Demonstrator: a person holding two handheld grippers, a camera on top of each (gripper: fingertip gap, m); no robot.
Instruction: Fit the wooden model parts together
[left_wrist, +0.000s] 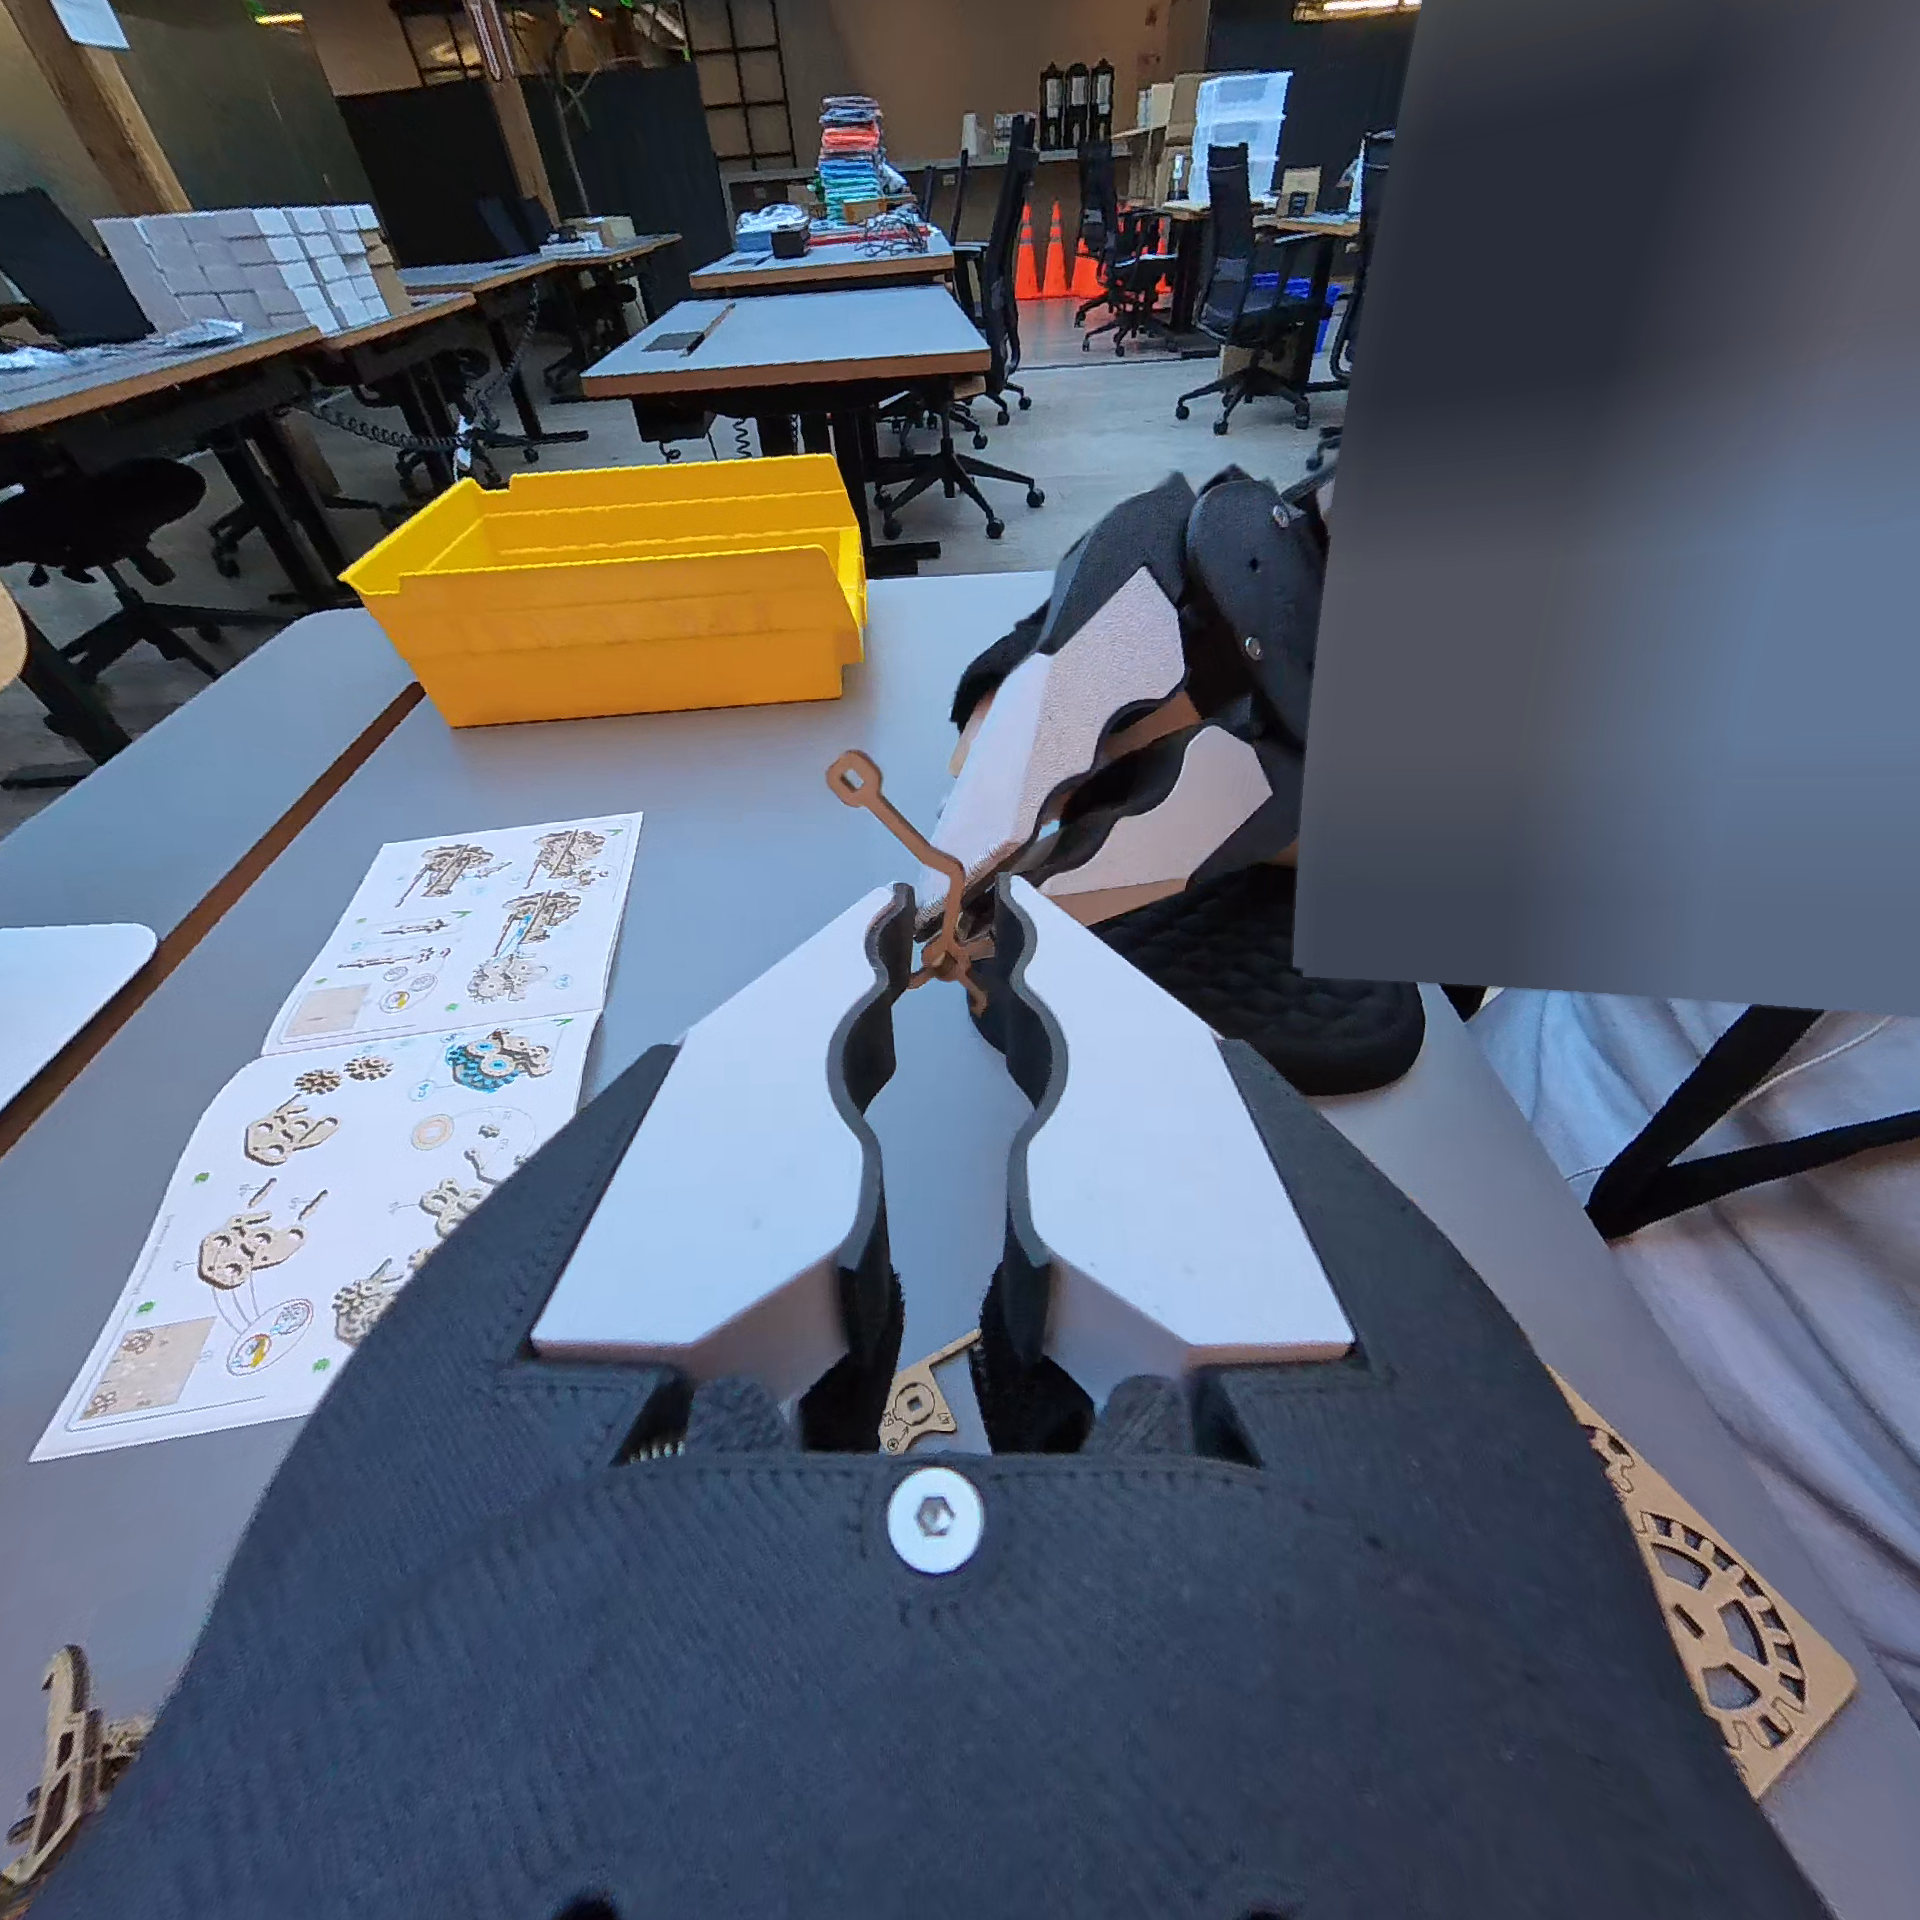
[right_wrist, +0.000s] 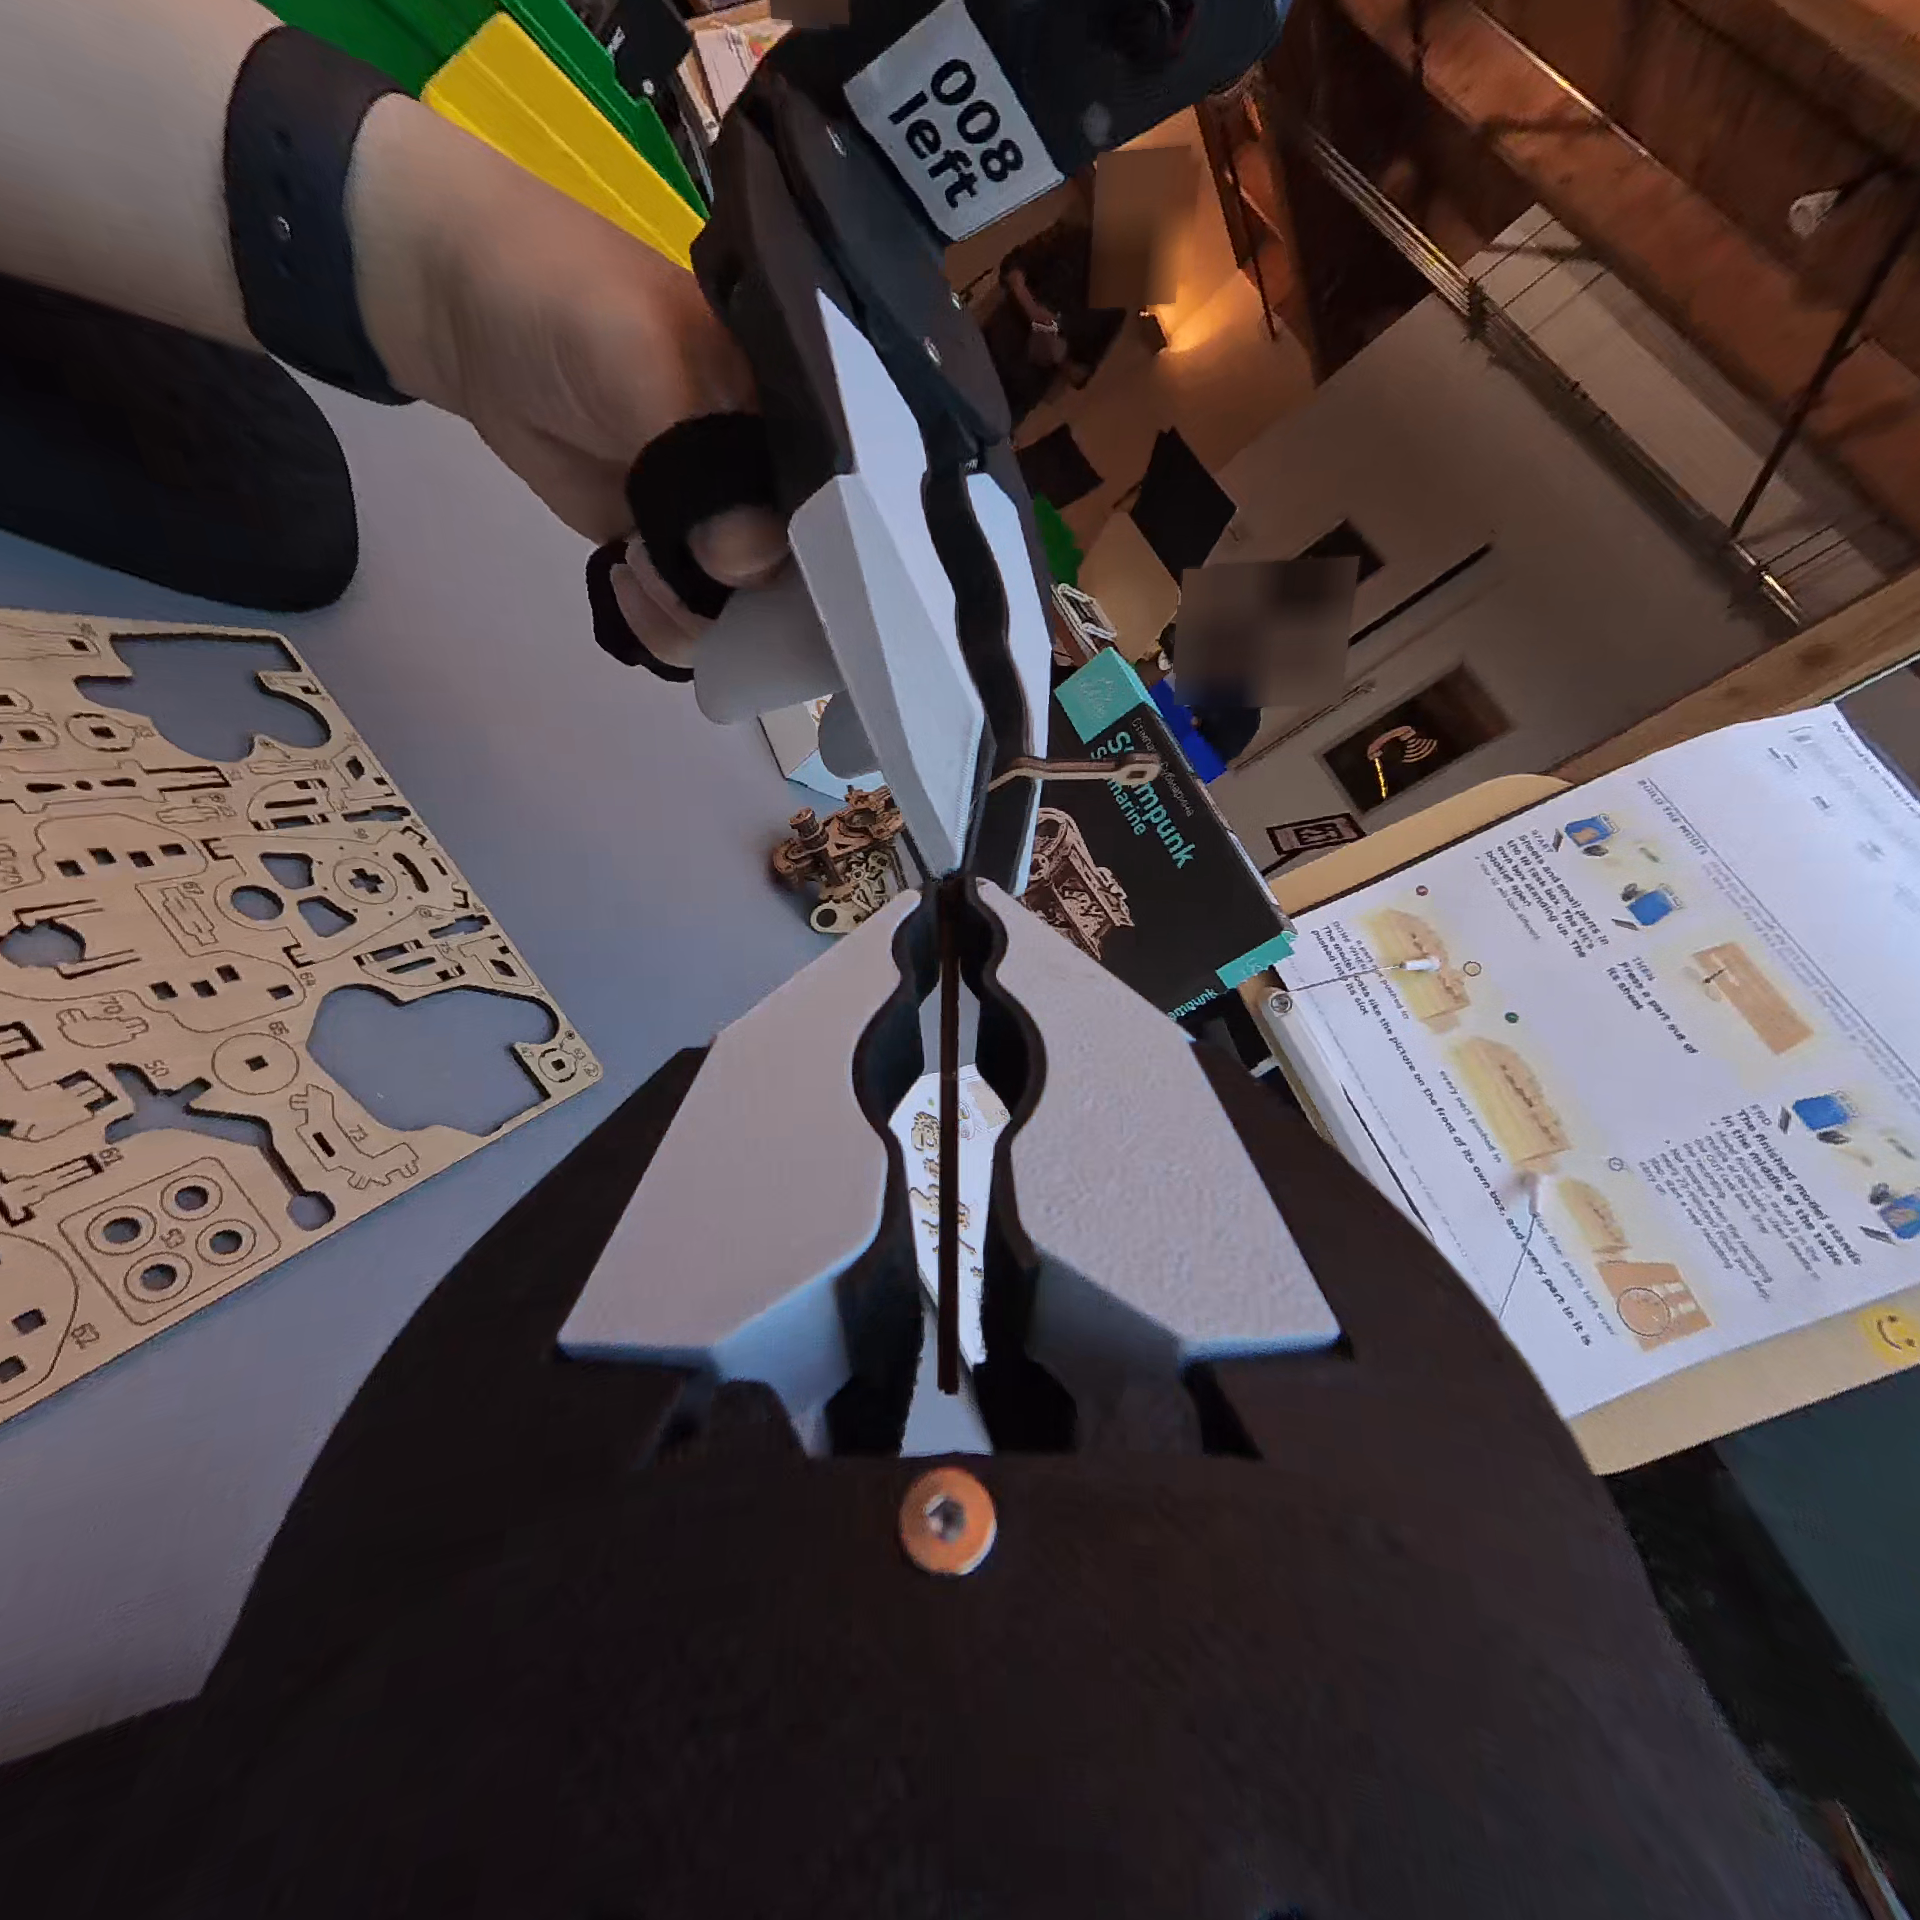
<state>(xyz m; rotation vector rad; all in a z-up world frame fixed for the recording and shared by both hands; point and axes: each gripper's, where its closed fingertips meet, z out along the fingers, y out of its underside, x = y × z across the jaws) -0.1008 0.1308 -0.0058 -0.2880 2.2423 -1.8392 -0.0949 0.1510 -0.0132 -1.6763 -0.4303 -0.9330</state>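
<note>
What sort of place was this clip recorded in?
Most likely a shared office or workshop space used for hobby-kit assembly. Rows of desks with black office chairs fill the room behind, and orange traffic cones stand on the floor. On the near grey table sit a yellow bin and an instruction sheet.

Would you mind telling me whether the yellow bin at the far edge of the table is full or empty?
Cannot tell: the yellow bin is seen from low down, its walls hiding its floor.
</note>
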